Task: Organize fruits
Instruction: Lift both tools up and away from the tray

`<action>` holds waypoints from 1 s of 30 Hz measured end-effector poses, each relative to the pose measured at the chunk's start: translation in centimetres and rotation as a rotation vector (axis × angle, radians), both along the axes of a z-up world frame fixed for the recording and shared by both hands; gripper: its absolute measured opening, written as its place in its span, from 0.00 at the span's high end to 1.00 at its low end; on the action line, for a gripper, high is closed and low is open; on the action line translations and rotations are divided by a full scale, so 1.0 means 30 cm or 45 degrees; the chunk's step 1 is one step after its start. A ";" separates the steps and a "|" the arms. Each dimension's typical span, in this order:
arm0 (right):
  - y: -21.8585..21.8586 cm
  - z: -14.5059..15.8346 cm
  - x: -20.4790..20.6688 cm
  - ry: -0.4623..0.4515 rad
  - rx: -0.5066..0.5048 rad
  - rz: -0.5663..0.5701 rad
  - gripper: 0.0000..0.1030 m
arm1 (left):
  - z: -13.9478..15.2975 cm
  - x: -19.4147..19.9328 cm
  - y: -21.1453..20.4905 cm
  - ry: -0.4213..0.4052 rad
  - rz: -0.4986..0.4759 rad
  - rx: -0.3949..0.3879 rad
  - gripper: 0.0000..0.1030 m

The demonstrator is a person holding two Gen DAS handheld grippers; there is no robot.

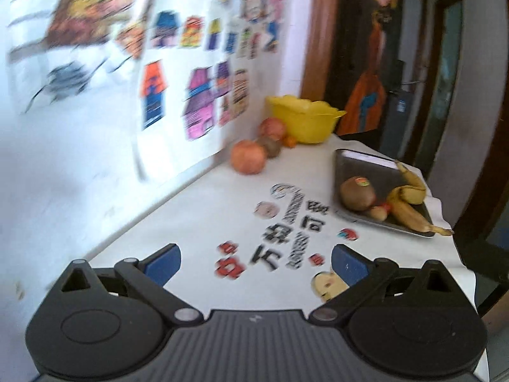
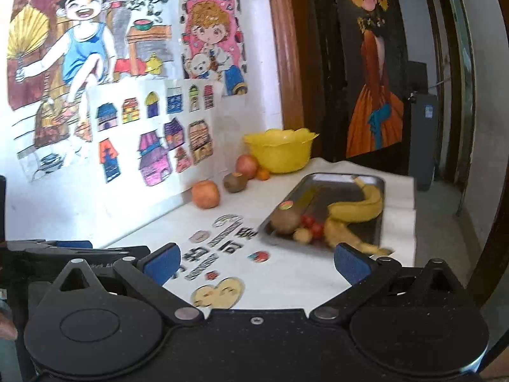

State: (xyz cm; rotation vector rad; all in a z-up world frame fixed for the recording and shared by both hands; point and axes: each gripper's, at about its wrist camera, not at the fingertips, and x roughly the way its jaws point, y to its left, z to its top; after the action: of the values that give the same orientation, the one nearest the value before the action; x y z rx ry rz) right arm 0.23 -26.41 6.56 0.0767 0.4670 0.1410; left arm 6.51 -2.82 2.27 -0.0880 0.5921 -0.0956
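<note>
A metal tray (image 2: pixel 331 184) (image 1: pixel 356 165) on the white table holds two bananas (image 2: pixel 362 205) (image 1: pixel 408 203), a kiwi (image 2: pixel 288 219) (image 1: pixel 358 194), small red tomatoes (image 2: pixel 311 224) and a small yellowish fruit (image 2: pixel 302 235). By the wall lie an orange-red fruit (image 2: pixel 205 194) (image 1: pixel 248 156), a second kiwi (image 2: pixel 235 182) (image 1: pixel 270 146), an apple (image 2: pixel 247 165) (image 1: pixel 272 127) and a small orange (image 2: pixel 263 174) (image 1: pixel 290 141), beside a yellow bowl (image 2: pixel 280 151) (image 1: pixel 303 121). My left gripper (image 1: pixel 256 262) and right gripper (image 2: pixel 256 262) are both open and empty, above the table's near part.
The table (image 2: pixel 286 273) has a printed cloth with stickers and black characters. A wall with children's drawings (image 2: pixel 152 127) runs along the left. A dark doorway and a painting (image 2: pixel 375 95) stand behind the table's far right edge.
</note>
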 end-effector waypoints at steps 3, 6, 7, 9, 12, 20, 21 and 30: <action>0.047 -0.011 -0.031 -0.011 0.014 0.015 0.01 | -0.005 -0.019 0.046 -0.003 0.037 0.033 0.00; 0.078 -0.021 -0.040 -0.012 0.037 0.013 0.01 | -0.001 -0.025 0.077 -0.017 0.048 0.047 0.00; 0.086 -0.025 -0.036 -0.006 0.039 0.015 0.01 | 0.001 -0.020 0.087 -0.016 0.052 0.036 0.00; 0.099 -0.036 -0.019 0.008 0.035 0.015 0.01 | 0.000 0.003 0.099 -0.008 0.059 0.014 0.00; 0.102 -0.065 0.033 0.049 0.041 0.003 0.01 | -0.014 0.060 0.100 0.004 0.072 0.009 0.00; 0.010 -0.151 0.282 0.221 0.165 0.005 0.01 | -0.030 0.321 -0.010 0.033 0.060 0.098 0.00; -0.009 -0.155 0.310 0.243 0.193 0.020 0.01 | -0.025 0.352 -0.029 0.054 0.052 0.104 0.00; -0.140 -0.083 0.386 0.560 0.347 -0.049 0.01 | 0.120 0.460 -0.130 0.388 0.026 0.142 0.01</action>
State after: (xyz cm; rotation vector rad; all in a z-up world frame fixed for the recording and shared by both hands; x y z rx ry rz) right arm 11.81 -30.61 4.08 0.3893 0.8826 0.1498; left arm 20.32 -6.71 5.88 0.0005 0.8992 -0.0293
